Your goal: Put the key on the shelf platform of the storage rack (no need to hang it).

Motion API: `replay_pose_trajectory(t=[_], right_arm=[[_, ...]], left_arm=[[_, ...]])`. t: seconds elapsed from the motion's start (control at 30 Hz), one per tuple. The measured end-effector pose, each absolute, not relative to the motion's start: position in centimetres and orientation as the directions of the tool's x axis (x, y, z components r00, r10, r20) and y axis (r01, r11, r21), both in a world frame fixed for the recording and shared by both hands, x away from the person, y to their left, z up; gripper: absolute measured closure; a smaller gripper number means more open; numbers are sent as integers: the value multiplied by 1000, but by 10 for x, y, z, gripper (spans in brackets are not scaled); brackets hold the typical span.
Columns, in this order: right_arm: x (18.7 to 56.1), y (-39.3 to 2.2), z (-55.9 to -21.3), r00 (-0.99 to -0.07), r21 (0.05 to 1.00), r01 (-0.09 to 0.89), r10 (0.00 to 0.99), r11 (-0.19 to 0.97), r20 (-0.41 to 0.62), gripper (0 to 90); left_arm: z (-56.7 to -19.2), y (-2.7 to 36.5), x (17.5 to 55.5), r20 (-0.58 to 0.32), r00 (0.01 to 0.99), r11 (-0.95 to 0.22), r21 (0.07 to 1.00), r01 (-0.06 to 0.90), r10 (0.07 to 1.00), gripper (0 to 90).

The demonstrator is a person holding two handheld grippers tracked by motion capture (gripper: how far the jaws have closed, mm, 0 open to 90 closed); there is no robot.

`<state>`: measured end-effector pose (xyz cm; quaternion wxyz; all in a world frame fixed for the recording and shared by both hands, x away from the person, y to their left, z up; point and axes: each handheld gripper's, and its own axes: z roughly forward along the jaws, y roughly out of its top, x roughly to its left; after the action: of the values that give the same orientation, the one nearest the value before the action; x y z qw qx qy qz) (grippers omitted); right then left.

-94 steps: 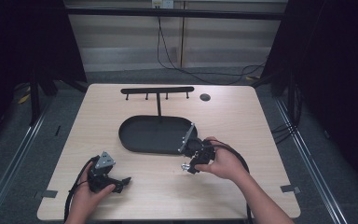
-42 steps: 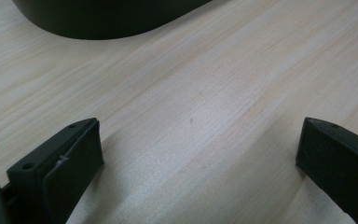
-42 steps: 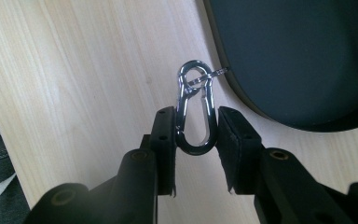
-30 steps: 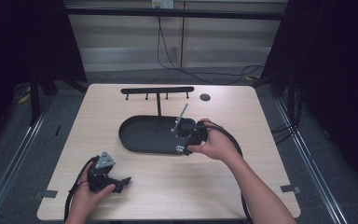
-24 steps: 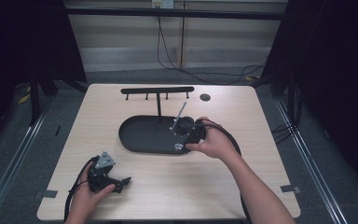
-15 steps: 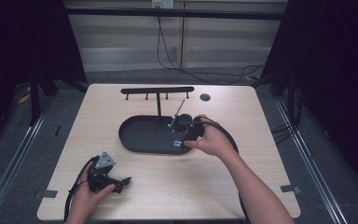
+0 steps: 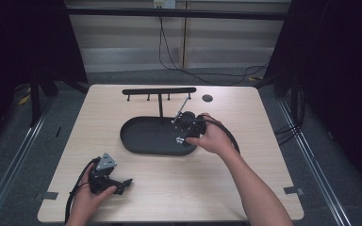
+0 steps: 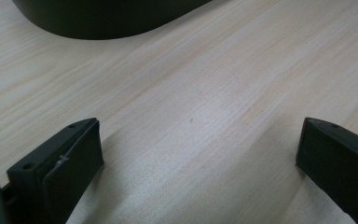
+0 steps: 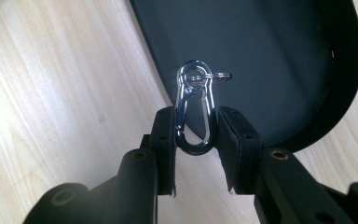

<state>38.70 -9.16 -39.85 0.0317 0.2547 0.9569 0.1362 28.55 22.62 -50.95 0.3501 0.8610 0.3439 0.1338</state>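
Since three seconds ago the right gripper [image 7: 181, 139] has moved from the bare wood near the person up over the near right rim of the tray [image 7: 136, 142], and in the last second it has shifted only a little; the left gripper [image 7: 125, 182] has stayed where it was.

The table [image 7: 245, 179] is pale wood and lies under both grippers. The tray is a black oval dish; in the right gripper view its floor [image 9: 270, 56] spreads ahead of the jaws and to their right, and its rim curves round just beyond the right jaw. In the left gripper view a piece of the tray [image 8: 107, 18] shows well ahead of the jaws, up and to the left. A black rack [image 7: 159, 91] with small pegs stands on a post beyond the tray, farther from the right gripper than the tray's far rim. A small dark disc [image 7: 207, 98] lies on the wood beyond the right hand [image 7: 214, 139].

The right gripper's jaws are clamped on a silver carabiner [image 9: 194, 109], pressing its long sides, with its rounded lower end between the pads and its upper end out ahead over the tray. A small ring [image 9: 214, 76] hangs through that upper end.

The left gripper rests low on the table in the left hand [image 7: 87, 202], jaws wide apart with bare wood between them.
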Motion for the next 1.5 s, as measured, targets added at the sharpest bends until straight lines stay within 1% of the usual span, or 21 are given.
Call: replay_pose_trajectory(t=[0.23, 0.47, 0.77, 1.5], right_arm=[[396, -94, -404, -848, 287, 510, 530, 811, 9, 683], [400, -91, -408, -841, 283, 521, 541, 805, 8, 683], [407, -89, -413, -821, 306, 543, 571, 782, -1, 683], [411, -84, -430, -810, 340, 548, 586, 764, -10, 683]], left_arm=[[-509, 226, 286, -11, 728, -519, 694, 499, 685, 0], [-509, 226, 286, -11, 729, -520, 693, 500, 685, 0], [-509, 226, 285, -9, 727, -521, 692, 501, 687, 0], [-509, 226, 286, -7, 729, -523, 691, 498, 684, 0]])
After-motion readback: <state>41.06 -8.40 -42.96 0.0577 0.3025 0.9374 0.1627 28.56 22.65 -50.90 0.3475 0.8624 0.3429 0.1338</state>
